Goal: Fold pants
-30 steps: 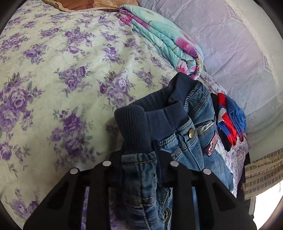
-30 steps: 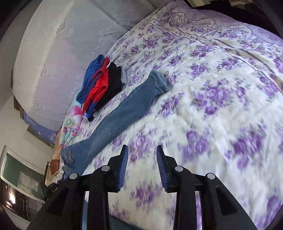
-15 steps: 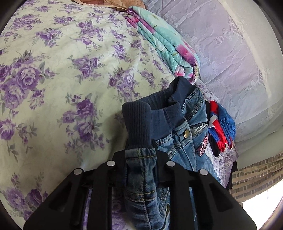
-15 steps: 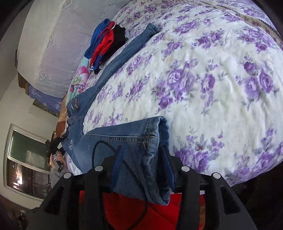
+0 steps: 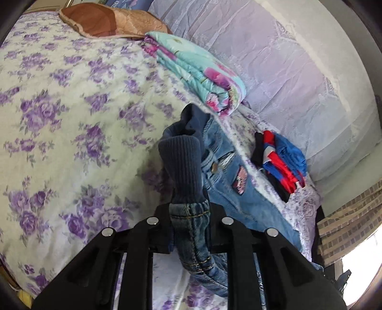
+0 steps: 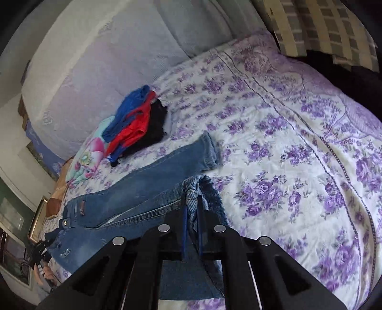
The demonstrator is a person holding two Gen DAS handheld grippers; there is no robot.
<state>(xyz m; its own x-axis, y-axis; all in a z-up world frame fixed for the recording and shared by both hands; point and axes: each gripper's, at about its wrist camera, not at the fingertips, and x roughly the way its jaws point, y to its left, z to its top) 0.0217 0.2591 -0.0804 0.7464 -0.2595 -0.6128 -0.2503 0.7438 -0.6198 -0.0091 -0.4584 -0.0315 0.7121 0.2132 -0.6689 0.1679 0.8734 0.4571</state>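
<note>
A pair of blue jeans (image 6: 152,181) lies across the purple-flowered bed sheet (image 6: 286,167). My left gripper (image 5: 189,209) is shut on the waist end, where denim and the navy ribbed waistband (image 5: 183,164) bunch between the pads. The rest of the waist, with its button and red patch (image 5: 241,180), hangs off to the right. My right gripper (image 6: 192,209) is shut on the hem of the near leg, held just above the sheet. The far leg lies flat, its cuff (image 6: 207,150) pointing towards the foot of the bed.
A pile of red, blue and black clothes (image 6: 138,121) sits by the lace-covered wall side (image 6: 95,59). Beside it lies a folded teal floral blanket (image 5: 203,74), with a brown pillow (image 5: 107,21) beyond. A checked curtain (image 6: 322,28) hangs past the bed's far corner.
My right gripper went from open over the sheet to shut on the near leg's hem and raised it over the bed. My left gripper kept its hold on the waist and shifted along the bed.
</note>
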